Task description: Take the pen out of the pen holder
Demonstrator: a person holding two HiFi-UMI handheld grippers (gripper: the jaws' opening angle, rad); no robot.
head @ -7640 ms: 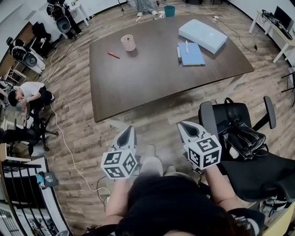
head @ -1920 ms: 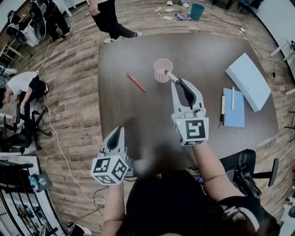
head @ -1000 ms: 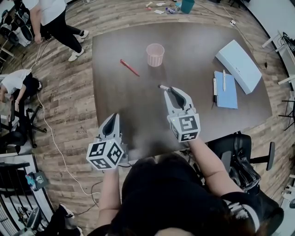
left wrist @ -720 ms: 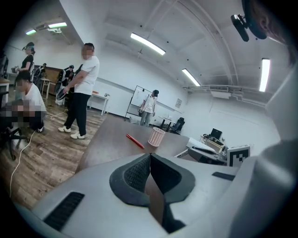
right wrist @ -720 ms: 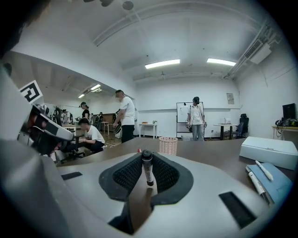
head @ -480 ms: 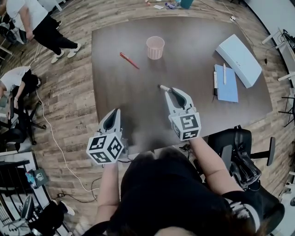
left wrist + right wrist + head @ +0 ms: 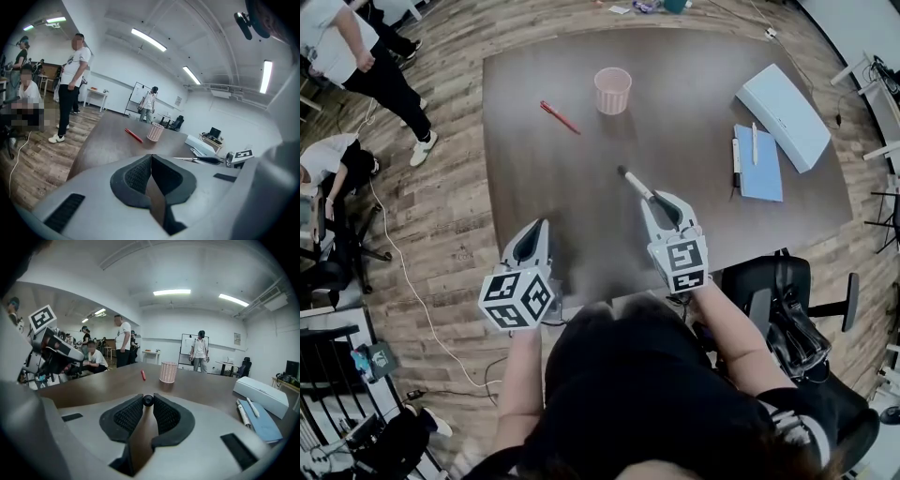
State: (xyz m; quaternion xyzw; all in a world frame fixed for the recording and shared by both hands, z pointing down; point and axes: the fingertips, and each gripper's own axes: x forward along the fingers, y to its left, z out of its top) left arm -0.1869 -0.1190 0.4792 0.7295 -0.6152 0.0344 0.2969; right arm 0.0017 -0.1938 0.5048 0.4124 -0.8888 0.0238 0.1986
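Note:
The pink mesh pen holder [image 7: 612,90] stands on the far part of the dark table [image 7: 694,206], with nothing showing above its rim. My right gripper [image 7: 653,199] is over the near middle of the table, shut on a white pen [image 7: 635,183] that sticks out up-left from its jaws. In the right gripper view the pen's dark round end [image 7: 148,400] sits pinched between the pads, with the pen holder [image 7: 168,372] far ahead. My left gripper [image 7: 530,246] hangs at the table's near edge, shut and empty [image 7: 151,158].
A red pen [image 7: 560,116] lies left of the holder. A blue notebook [image 7: 759,164] with pens on and beside it and a white box [image 7: 783,103] are at the right. A black chair [image 7: 787,319] stands at my right. People [image 7: 347,56] are off the table's left.
My right gripper has sunk lower and drawn back toward me with the pen, which now slants up-left. The standing person at the left has walked on. The left gripper has stayed put.

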